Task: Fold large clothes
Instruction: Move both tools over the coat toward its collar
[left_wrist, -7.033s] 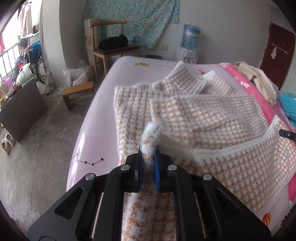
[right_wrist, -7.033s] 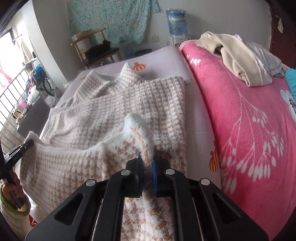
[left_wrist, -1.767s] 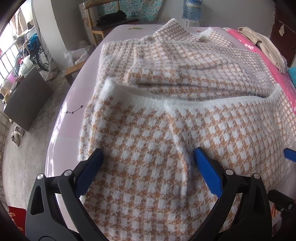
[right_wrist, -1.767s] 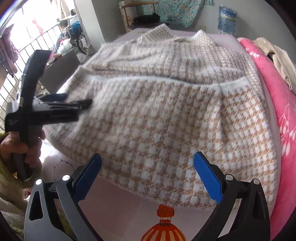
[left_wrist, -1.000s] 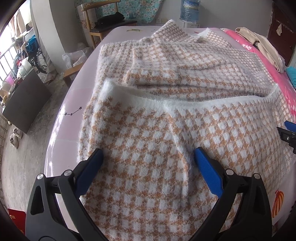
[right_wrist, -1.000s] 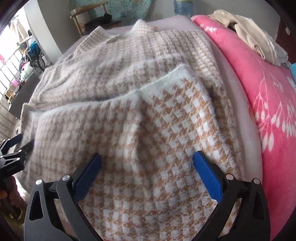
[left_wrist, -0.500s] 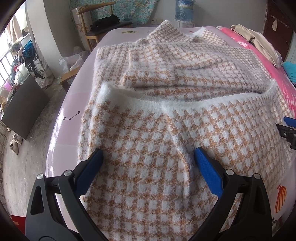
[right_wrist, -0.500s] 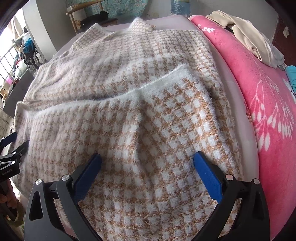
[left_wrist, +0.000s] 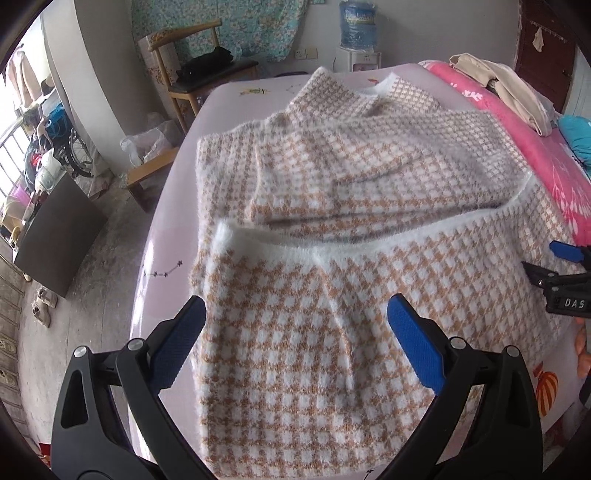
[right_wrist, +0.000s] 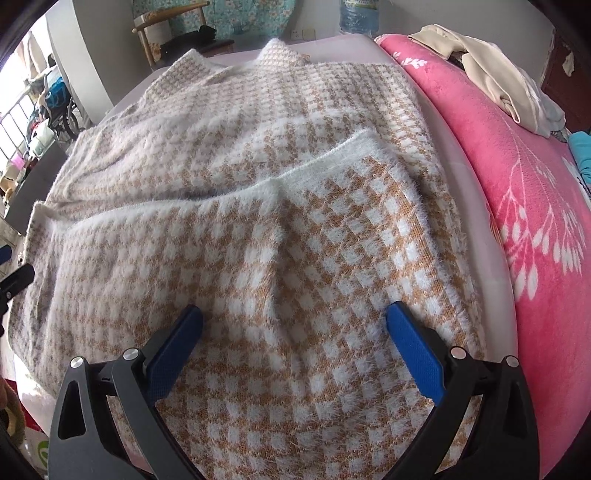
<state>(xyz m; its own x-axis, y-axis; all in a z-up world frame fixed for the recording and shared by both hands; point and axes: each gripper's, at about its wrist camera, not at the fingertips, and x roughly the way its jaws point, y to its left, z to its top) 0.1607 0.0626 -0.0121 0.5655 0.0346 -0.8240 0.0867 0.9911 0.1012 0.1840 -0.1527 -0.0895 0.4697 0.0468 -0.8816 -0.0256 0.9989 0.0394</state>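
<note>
Both grippers stand with their blue pads spread wide and nothing between them: the left gripper (left_wrist: 295, 336) and the right gripper (right_wrist: 293, 338) each hover just above the near part of the fuzzy houndstooth sweater (left_wrist: 332, 280). It lies ahead of and beneath both tools on the pale bed sheet (left_wrist: 173, 236), its hem folded away from them, white edge (right_wrist: 321, 162) across the middle.

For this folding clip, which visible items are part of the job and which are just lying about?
Part of the job:
checked sweater, bottom part folded up
left gripper, open
right gripper, open

Lying about:
pink blanket
beige clothes
wooden chair
water bottle
</note>
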